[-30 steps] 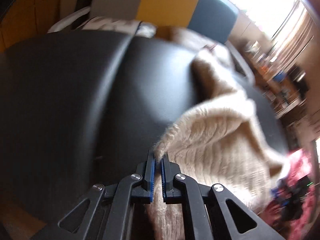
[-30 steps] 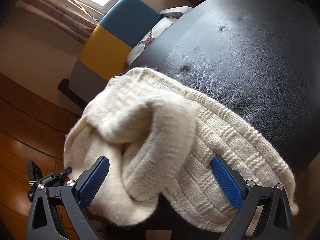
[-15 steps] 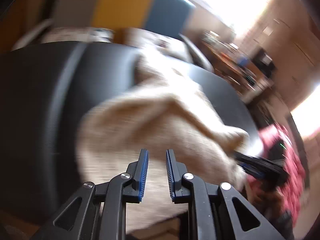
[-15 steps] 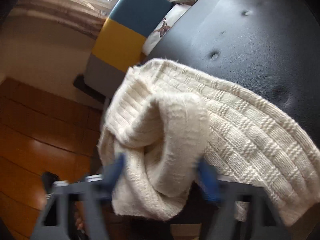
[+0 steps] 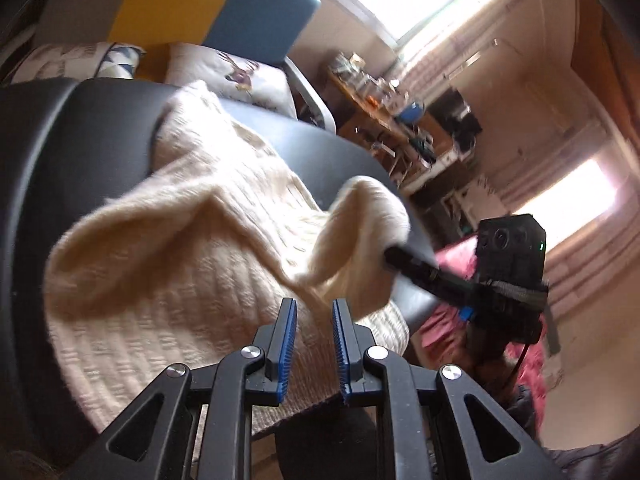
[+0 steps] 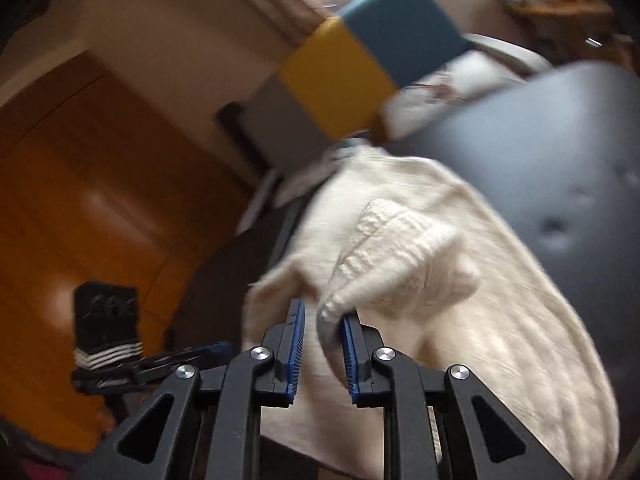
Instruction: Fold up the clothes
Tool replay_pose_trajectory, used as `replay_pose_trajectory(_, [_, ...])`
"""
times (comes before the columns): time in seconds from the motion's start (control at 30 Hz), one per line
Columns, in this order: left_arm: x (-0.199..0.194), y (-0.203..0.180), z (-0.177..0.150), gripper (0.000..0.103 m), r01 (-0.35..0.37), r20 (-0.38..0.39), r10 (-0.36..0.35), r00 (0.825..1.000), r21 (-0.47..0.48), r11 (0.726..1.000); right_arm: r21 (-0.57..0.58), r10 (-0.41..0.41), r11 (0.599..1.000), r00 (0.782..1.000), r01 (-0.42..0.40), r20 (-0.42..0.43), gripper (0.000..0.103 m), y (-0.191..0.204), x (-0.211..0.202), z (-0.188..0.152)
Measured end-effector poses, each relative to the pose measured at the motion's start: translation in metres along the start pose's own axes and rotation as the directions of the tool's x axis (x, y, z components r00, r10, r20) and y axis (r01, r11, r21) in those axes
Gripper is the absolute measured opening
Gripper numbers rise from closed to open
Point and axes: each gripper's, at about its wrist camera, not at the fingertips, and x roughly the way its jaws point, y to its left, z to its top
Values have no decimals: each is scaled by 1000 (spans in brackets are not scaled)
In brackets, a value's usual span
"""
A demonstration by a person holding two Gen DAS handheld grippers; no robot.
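Note:
A cream knitted sweater (image 5: 180, 264) lies crumpled on a black leather seat (image 5: 80, 152). My left gripper (image 5: 314, 344) hovers over the sweater's near part. Its jaws stand a narrow gap apart with nothing between the pads. My right gripper (image 5: 390, 258) comes in from the right and pinches a raised fold. In the right wrist view the right gripper (image 6: 322, 328) is closing, and that fold of the sweater (image 6: 460, 300) sits between its blue pads. The left gripper (image 6: 224, 346) shows low at the left, off the seat's (image 6: 540, 152) edge.
A yellow and blue chair back (image 5: 208, 4) with printed cushions (image 5: 236, 76) stands behind the seat. A cluttered desk (image 5: 384, 108) is farther back on the right. Red cloth (image 5: 452, 320) lies below the right gripper. Orange wooden floor (image 6: 80, 200) lies left of the seat.
My left gripper let go of the sweater's edge, opened a little and rose. My right gripper went from wide open around a fold to pinching it, and lifted it.

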Motion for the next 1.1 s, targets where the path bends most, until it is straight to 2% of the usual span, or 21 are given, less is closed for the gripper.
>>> replay_pose_trajectory(0.07, [-5, 15, 8, 19, 11, 15, -11, 1000, -49, 999, -67, 56, 996, 995, -61, -82, 19, 26, 35, -3])
replay_pose_trajectory(0.13, [-7, 31, 9, 19, 21, 14, -19, 1000, -110, 994, -117, 91, 987, 979, -114, -183, 21, 48, 73, -13])
replay_pose_trajectory(0.27, [-2, 54, 3, 19, -14, -12, 12, 1000, -183, 983, -154, 67, 981, 953, -117, -297, 22, 60, 102, -44])
replay_pose_trajectory(0.33, [6, 61, -1, 19, -55, -34, 50, 998, -195, 979, -171, 50, 978, 937, -115, -345, 30, 64, 112, -58])
replay_pose_trajectory(0.37, [10, 65, -5, 19, -55, -46, 46, 998, -205, 977, -179, 40, 977, 932, -111, -359, 42, 66, 113, -64])
replay_pose_trajectory(0.4, [15, 69, -10, 19, -53, -61, 41, 997, -222, 974, -185, 27, 978, 937, -97, -348, 56, 64, 102, -65])
replay_pose_trajectory(0.47, [26, 77, -17, 19, -56, -89, 35, 995, -246, 968, -190, -10, 980, 951, -51, -310, 63, 57, 78, -64])
replay_pose_trajectory(0.53, [41, 81, -23, 19, -69, -112, 41, 993, -261, 963, -170, -54, 985, 963, 9, -263, 65, 44, 54, -63])
replay_pose_trajectory(0.67, [58, 86, -29, 19, -172, -117, 147, 982, -241, 955, -76, -115, 992, 974, 102, -195, 68, 13, 24, -62])
replay_pose_trajectory(0.87, [75, 85, -25, 19, -183, -92, 167, 982, -219, 958, -1, -163, 986, 970, 166, -181, 69, -14, 22, -60])
replay_pose_trajectory(0.93, [85, 79, -25, 13, -187, -72, 177, 981, -168, 968, 10, -176, 983, 968, 181, -179, 70, -15, 27, -60])
replay_pose_trajectory(0.97, [87, 77, -25, 0, -193, -77, 183, 980, -151, 970, 15, -182, 982, 967, 188, -178, 71, -19, 24, -60])
replay_pose_trajectory(1.07, [60, 69, -12, 0, -142, 8, 145, 989, -165, 976, 28, -209, 976, 963, 217, -169, 71, -18, 25, -61])
replay_pose_trajectory(1.1, [43, 68, -5, 0, -140, 56, 150, 987, -162, 977, 27, -221, 973, 962, 228, -161, 71, -18, 23, -58])
